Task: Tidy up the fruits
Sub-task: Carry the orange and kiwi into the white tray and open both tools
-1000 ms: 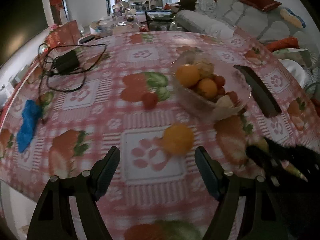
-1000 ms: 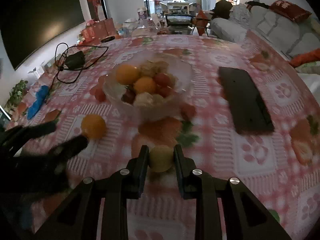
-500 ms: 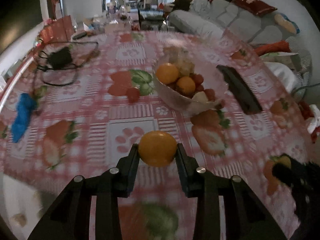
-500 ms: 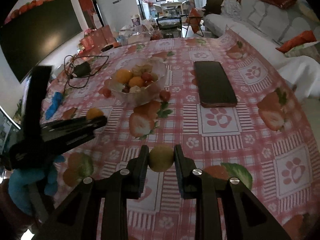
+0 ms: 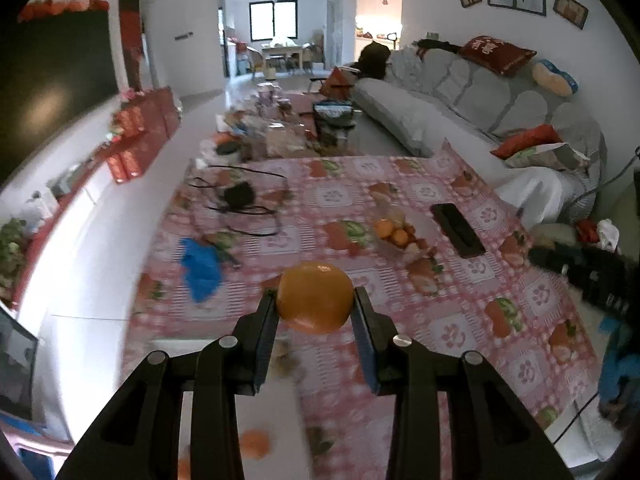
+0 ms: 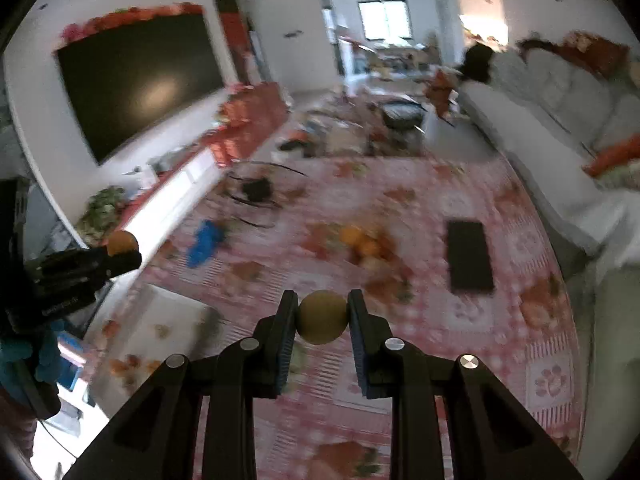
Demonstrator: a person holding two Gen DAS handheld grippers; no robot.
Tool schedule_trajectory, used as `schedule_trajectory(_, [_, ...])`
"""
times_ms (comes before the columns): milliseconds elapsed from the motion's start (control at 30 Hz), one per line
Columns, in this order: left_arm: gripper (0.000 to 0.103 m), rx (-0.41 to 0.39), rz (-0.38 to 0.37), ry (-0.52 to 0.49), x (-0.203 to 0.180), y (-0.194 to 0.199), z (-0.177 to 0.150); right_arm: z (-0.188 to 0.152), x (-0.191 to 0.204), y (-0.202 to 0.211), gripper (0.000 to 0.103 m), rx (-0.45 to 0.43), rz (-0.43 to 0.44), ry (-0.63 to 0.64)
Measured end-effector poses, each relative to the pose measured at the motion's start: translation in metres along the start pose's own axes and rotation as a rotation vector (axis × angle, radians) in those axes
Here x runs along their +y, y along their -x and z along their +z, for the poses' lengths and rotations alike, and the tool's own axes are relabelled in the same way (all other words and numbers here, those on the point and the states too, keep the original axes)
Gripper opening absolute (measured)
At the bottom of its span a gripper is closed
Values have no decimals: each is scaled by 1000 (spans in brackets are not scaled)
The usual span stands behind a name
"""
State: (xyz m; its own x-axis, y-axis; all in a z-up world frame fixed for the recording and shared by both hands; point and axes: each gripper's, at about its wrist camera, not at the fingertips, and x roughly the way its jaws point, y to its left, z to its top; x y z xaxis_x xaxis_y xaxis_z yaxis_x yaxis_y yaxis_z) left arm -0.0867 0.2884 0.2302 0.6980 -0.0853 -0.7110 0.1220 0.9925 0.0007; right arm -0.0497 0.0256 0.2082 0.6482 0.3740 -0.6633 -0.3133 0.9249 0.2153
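The left gripper (image 5: 315, 300) squeezed an orange (image 5: 315, 297) tight, high above the fruit bowl (image 5: 400, 236). The right gripper (image 6: 322, 312) pinched a small yellow fruit (image 6: 322, 317), also up above that bowl.

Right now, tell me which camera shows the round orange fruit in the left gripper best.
The left wrist view: the round orange fruit sits large and sharp between the fingers. The right wrist view shows it small, at the frame's left edge.

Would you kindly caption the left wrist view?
Left gripper holds an orange high above the fruit bowl.
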Motion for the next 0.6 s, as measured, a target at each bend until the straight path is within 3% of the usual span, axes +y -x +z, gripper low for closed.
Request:
schedule_trajectory(133, [40, -9, 74, -2, 25, 20, -21, 15, 51, 11, 27, -15, 97, 51])
schedule_trajectory(233, [40, 24, 113, 60, 49, 16, -51, 14, 88, 2, 27, 6, 145, 100])
schedule_trajectory(467, [40, 194, 219, 260, 99, -34, -146, -30, 168, -85, 27, 181, 243, 157])
schedule_trajectory(600, [40, 246, 226, 344, 115, -55, -176, -61, 198, -137, 27, 303, 268, 170])
